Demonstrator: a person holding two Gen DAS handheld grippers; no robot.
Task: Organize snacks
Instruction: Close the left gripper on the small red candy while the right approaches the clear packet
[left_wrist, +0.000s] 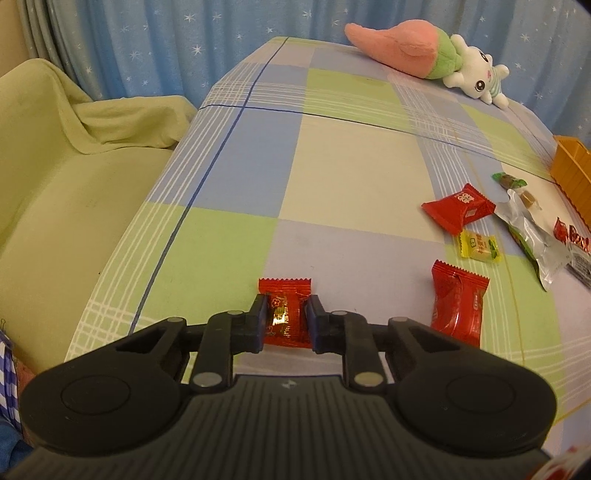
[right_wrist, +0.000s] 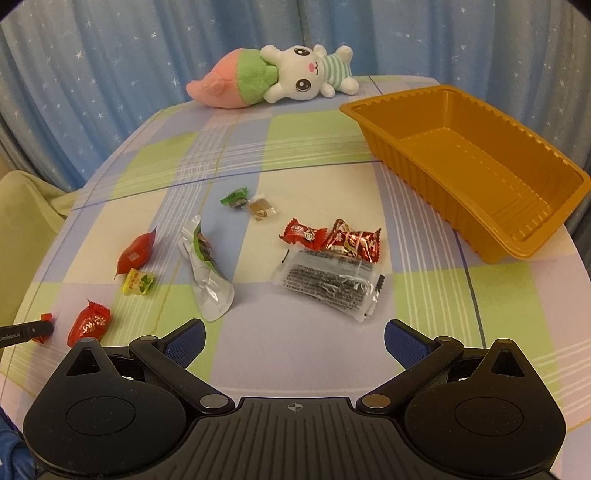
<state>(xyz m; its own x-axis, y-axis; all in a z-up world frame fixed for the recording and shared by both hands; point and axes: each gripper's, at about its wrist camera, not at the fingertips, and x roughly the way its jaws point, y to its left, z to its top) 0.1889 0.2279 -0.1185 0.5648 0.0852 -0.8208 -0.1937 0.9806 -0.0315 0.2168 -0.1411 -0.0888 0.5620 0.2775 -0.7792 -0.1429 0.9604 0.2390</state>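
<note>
Gripping a small red candy (left_wrist: 284, 317) by its sides, our left tool (left_wrist: 285, 321) has its two blue pads pressed against the wrapper, low on the checked cloth of the desk (left_wrist: 332, 166). At about three o'clock from that candy lies a larger red packet (left_wrist: 458, 304); further toward two o'clock we see a yellow sweet (left_wrist: 479, 246) and another red packet (left_wrist: 458, 207).

Our right tool (right_wrist: 294, 341) hangs with its jaws spread wide and nothing between them. At twelve o'clock from it sits a clear pack of dark seaweed (right_wrist: 328, 284), with two red-wrapped candies (right_wrist: 332, 238) touching its far edge. The orange tray (right_wrist: 480, 236) stands at two o'clock, holding nothing. A silver and green pouch (right_wrist: 207, 273) lies at eleven o'clock, and a plush rabbit (right_wrist: 280, 77) rests at the desk's far edge.
</note>
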